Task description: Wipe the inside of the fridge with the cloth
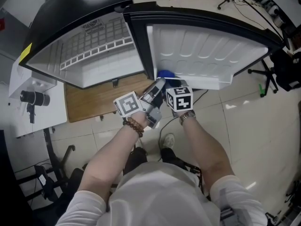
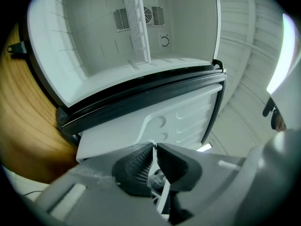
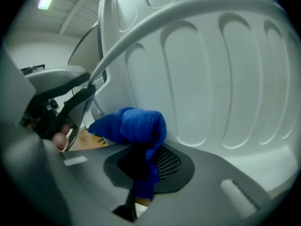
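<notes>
The open fridge [image 1: 109,73] held a white shelf [image 1: 94,46]. The blue cloth [image 3: 136,125] (bunched, knitted) was pinched in the right gripper [image 3: 143,163] just beside the door [image 1: 207,51]; the left gripper [image 2: 154,161] was pressed together.

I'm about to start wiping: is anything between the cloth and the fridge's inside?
Nothing visible blocks it. The door stands open, and the cloth, pinched in the right gripper, is by the door's inner panel. Only the shut, empty left gripper sits beside it, toward the cavity.
</notes>
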Motion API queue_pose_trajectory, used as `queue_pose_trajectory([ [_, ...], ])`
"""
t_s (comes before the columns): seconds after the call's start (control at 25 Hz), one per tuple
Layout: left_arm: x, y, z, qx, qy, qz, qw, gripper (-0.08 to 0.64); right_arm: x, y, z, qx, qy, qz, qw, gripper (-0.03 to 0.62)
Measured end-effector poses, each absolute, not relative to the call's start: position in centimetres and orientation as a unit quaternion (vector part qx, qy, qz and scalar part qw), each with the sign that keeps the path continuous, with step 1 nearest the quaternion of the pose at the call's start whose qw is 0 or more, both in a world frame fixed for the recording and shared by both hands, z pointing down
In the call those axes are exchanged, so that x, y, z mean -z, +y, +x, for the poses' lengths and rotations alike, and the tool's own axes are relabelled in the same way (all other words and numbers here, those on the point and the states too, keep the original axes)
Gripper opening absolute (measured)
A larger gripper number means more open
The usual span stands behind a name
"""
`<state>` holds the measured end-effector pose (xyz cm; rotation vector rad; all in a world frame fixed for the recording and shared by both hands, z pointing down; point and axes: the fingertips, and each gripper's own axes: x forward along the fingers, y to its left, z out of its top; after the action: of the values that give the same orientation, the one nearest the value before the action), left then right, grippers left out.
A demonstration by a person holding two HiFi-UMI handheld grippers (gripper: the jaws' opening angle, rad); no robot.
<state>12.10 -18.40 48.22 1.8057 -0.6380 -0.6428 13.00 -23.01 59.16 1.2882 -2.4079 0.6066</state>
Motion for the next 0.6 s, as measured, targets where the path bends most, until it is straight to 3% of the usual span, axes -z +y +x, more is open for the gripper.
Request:
queue_pose_trajectory([
  [0.6,-48.5,-18.2,12.0,0.27,-0.28,0.755,0.527,0.028,-59.0,-22.9,18.2,-0.203,-0.818,0.506,0.185,0.038],
])
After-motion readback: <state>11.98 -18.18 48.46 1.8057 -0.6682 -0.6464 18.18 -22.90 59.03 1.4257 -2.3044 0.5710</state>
